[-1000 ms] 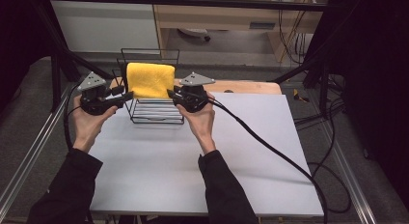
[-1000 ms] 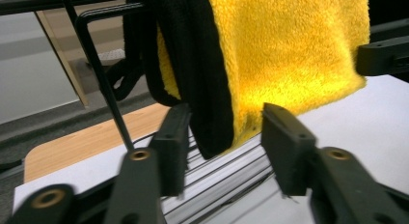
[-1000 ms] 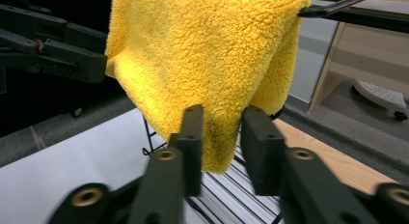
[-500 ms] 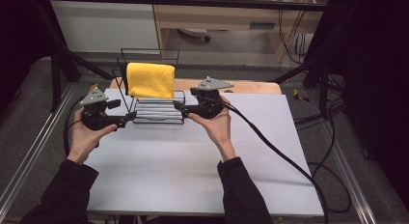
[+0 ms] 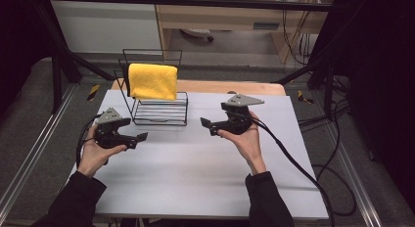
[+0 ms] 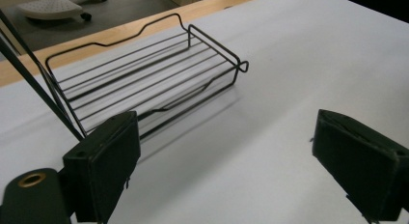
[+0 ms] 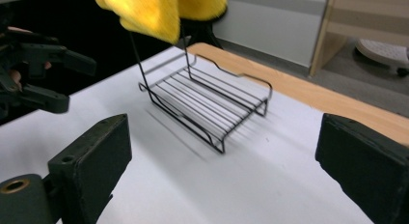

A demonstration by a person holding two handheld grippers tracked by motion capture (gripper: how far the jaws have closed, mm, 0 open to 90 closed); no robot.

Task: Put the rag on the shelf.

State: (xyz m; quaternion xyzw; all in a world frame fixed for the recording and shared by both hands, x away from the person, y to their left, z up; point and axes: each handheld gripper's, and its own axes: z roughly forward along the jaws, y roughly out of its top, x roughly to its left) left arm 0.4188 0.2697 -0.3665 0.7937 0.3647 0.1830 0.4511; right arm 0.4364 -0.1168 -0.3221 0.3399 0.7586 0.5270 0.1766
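Rack (image 5: 161, 109) at the surface's (image 5: 205, 178) far left, yellow cloth (image 5: 152, 81) draped over its top rail | our left tongs (image 5: 139, 139) near its front-left, right tongs (image 5: 206, 125) just right of it | both wide open, empty, apart from it

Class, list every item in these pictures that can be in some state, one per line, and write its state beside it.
Yellow cloth: folded, draped over the rack's top bar.
Black wire rack: upright on the table, its lower shelf bare.
Left gripper: open, holding nothing, apart from the rack.
Right gripper: open, holding nothing, apart from the rack.
White table: bears the rack.
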